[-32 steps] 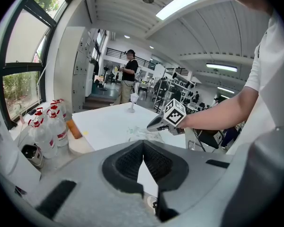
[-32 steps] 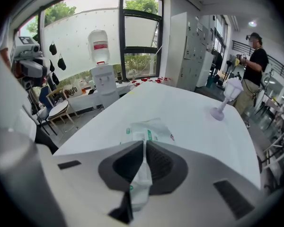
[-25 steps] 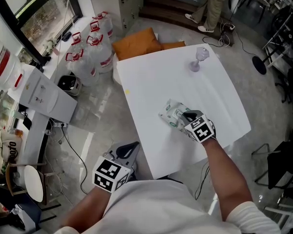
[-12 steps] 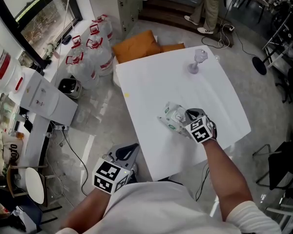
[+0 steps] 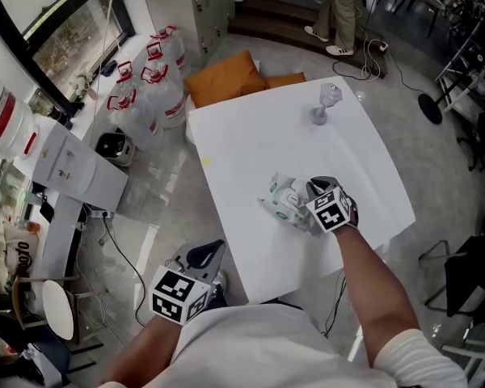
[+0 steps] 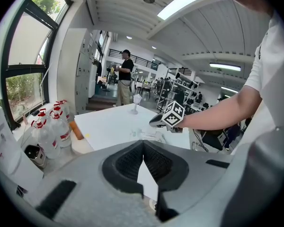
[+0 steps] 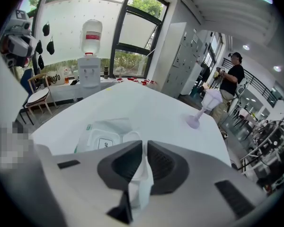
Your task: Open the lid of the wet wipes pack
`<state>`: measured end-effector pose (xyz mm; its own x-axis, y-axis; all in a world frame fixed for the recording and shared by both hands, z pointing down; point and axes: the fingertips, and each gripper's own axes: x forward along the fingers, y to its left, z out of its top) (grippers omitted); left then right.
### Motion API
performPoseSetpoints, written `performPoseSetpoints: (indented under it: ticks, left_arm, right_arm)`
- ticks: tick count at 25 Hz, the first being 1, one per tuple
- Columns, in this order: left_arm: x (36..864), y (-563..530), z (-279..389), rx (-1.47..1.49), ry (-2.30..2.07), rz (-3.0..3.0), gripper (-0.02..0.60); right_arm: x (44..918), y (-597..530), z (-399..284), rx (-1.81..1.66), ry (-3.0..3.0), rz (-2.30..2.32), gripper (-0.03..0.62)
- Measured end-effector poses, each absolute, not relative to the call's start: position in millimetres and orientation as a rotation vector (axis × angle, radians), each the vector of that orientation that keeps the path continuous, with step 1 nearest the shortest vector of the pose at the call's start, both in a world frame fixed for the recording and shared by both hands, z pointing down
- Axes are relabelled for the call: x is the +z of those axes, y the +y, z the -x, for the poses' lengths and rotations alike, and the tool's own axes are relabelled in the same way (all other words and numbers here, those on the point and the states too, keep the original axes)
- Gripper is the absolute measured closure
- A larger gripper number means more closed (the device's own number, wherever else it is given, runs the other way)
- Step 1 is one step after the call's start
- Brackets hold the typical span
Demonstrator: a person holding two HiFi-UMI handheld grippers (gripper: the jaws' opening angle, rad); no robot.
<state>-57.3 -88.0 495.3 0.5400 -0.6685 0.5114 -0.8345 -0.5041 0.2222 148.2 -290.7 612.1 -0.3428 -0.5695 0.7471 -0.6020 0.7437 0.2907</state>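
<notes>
**Right fingers loosening on the raised wipes lid**

Since a second ago, my right gripper (image 5: pixel 314 189) has slid a little across the wet wipes pack (image 5: pixel 284 200), toward its right edge in the head view. My left gripper (image 5: pixel 204 254) has kept its place.

Nearest me, that left gripper hangs off the near left edge of the table (image 5: pixel 250 136), over the floor. Its fingers (image 6: pixel 128 162) are pressed together at the tips, with nothing between them.

Further out, the right gripper points down at the pack, which lies flat on the near right part of the table. In the right gripper view its fingers (image 7: pixel 125 162) are opening. The white lid (image 7: pixel 142 181) stands between them, lifted off the pack (image 7: pixel 104 131) and filling the narrow gap, touching both pads.

Beyond the pack the table top is bare up to a stemmed glass (image 5: pixel 326 103), which stands upright near the far edge, well apart from the pack. Past the table, an orange cushion (image 5: pixel 226 75) lies on the floor just beside the far left corner. A cluster of water bottles (image 5: pixel 153 79) stands to its left.
</notes>
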Motion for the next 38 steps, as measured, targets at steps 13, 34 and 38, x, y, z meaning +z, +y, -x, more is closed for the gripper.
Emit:
performPoseSetpoints:
  ticks: [13, 34, 38]
  left_arm:
    - [500, -90, 72, 0.510, -1.280, -2.276, 0.573]
    - [504, -81, 93, 0.499, -1.338, -2.229, 0.574]
    - [500, -83, 95, 0.498, -1.322, -2.251, 0.574]
  right_arm:
    - [653, -310, -154, 0.066, -1.935, -0.774, 0.542]
    - [679, -313, -152, 0.134, -1.916, -0.731, 0.560]
    - [667, -315, -154, 0.125, -1.913, -0.762, 0.546]
